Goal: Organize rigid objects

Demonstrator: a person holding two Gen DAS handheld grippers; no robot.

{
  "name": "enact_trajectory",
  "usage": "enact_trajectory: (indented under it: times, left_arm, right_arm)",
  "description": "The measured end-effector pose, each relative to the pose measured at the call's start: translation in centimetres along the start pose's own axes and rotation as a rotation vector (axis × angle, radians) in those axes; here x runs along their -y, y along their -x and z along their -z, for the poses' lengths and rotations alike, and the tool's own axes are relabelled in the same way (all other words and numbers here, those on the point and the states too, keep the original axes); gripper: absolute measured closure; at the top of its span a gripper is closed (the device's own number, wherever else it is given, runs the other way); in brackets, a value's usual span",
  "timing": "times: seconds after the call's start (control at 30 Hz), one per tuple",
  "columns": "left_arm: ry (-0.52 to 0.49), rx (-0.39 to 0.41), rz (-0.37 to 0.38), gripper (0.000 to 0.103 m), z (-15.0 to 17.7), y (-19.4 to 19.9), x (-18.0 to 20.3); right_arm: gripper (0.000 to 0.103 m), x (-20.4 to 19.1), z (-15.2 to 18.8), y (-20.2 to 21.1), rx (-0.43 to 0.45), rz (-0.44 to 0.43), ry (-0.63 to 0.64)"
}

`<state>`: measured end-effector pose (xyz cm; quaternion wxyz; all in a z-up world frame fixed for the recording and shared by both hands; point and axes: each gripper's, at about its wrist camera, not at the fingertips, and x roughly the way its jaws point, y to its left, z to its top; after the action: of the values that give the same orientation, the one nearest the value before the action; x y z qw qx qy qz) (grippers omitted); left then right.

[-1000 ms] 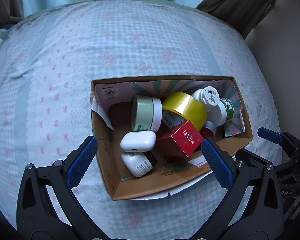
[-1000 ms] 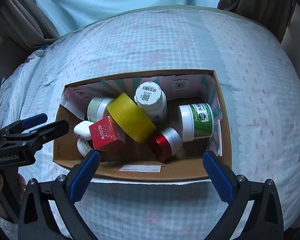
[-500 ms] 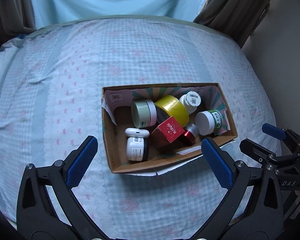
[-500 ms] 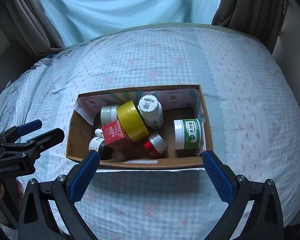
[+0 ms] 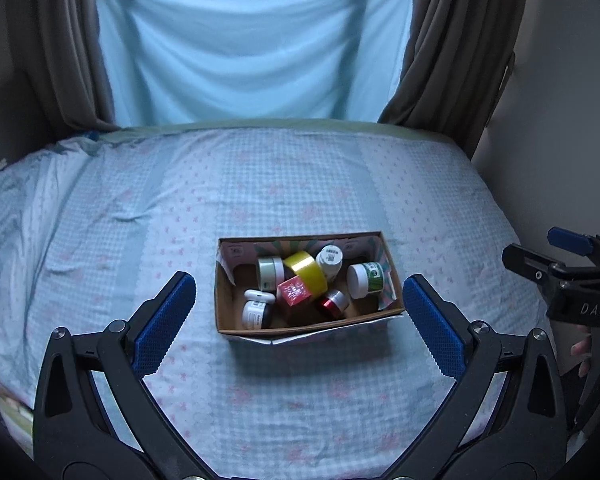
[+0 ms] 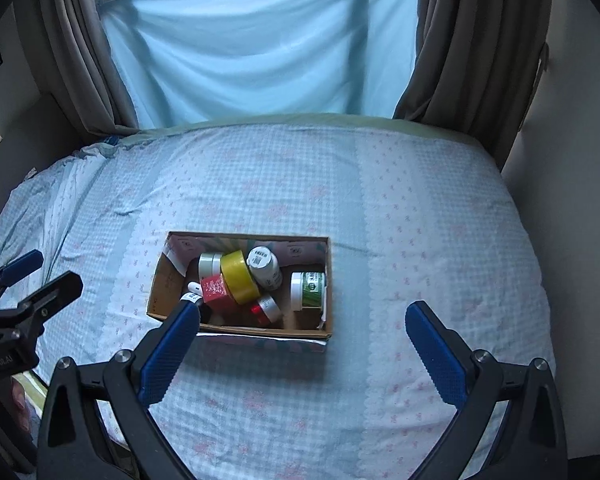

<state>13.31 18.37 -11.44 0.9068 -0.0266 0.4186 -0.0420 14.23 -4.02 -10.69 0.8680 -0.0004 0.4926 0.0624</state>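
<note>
Nearest the left wrist camera, the left gripper (image 5: 300,322) hangs above the bedspread with its blue-padded fingers spread wide apart and nothing between them. The right gripper (image 6: 302,344) stands likewise: fingers wide apart, empty, above the bed; its left pad overlaps the near-left corner of the box in the right wrist view, though contact cannot be confirmed.

Beyond both tools, a cardboard box (image 5: 222,304) sits on the checked blue bedspread (image 5: 300,184), open at the top. All task items lie inside it. At its near left, a white earbud case (image 5: 259,295) rests on a small white jar with a dark label (image 5: 256,315). A red carton (image 5: 295,290) lies in the middle, touching a red metallic tin (image 5: 332,301) to its right. Behind the carton, a roll of yellow tape (image 5: 305,271) stands on edge, flanked by a pale green jar (image 5: 271,273) on the left and a white bottle with a barcode cap (image 5: 329,260) on the right. A white jar with a green label (image 5: 365,280) lies on its side at the right end.

Farthest off, a light blue sheet (image 5: 252,44) hangs between grey curtains (image 5: 452,52).
</note>
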Motion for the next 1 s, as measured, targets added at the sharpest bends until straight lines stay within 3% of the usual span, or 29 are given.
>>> enact_trajectory:
  times: [0.23,0.47,1.0]
  left_arm:
    - [0.03,0.093,-0.019,0.0,-0.4,6.0,3.6]
    - [0.001,0.159,-0.062,0.0,1.0,9.8,5.9]
    - [0.051,0.22,-0.1,0.0,2.2,11.9,5.8]
  right_arm:
    - [0.0,3.5,-0.3,8.0,0.107,0.042,-0.009]
    - [0.001,4.9,1.7,12.4,0.19,0.067,-0.013]
    - [0.001,5.7,2.8,14.4,0.257,0.078,-0.01]
